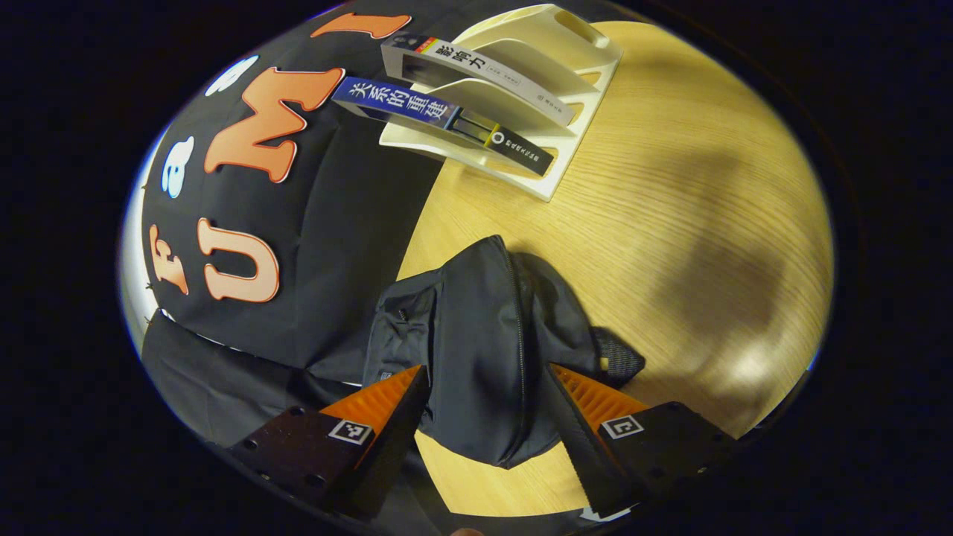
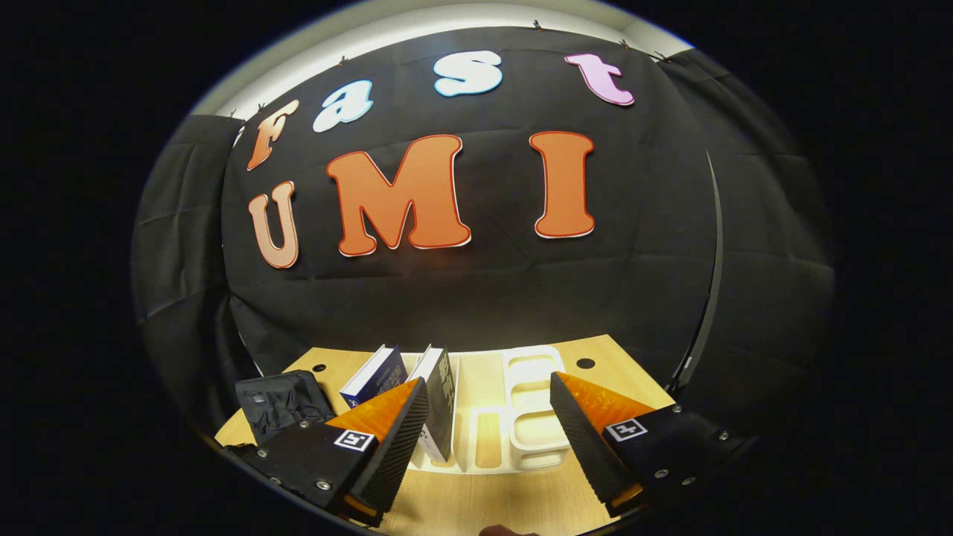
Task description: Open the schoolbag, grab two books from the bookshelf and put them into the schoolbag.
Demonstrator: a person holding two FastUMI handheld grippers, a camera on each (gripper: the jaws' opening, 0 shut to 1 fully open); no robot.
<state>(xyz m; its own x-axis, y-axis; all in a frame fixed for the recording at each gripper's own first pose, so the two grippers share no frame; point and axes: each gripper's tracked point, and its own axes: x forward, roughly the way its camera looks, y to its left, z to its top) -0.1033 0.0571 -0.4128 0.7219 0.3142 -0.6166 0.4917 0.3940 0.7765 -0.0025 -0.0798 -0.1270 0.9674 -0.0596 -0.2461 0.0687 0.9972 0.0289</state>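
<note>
Left gripper view: left gripper [image 1: 488, 417] jaws apart, straddling zipped schoolbag [image 1: 476, 350], likely seeking zipper. Right gripper [image 2: 488, 432] jaws apart, facing bookshelf [image 2: 521, 417] beside schoolbag, books [image 2: 402, 387] upright.

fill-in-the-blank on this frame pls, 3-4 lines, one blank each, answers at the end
1. The bookshelf holds ____ books: a blue book and a white book.
2. The schoolbag's zipper looks ____.
3. The left gripper hovers over the ____, fingers apart.
4. The right gripper, open, holds ____ and faces the bookshelf.

Missing words: two; closed; schoolbag; nothing
</note>
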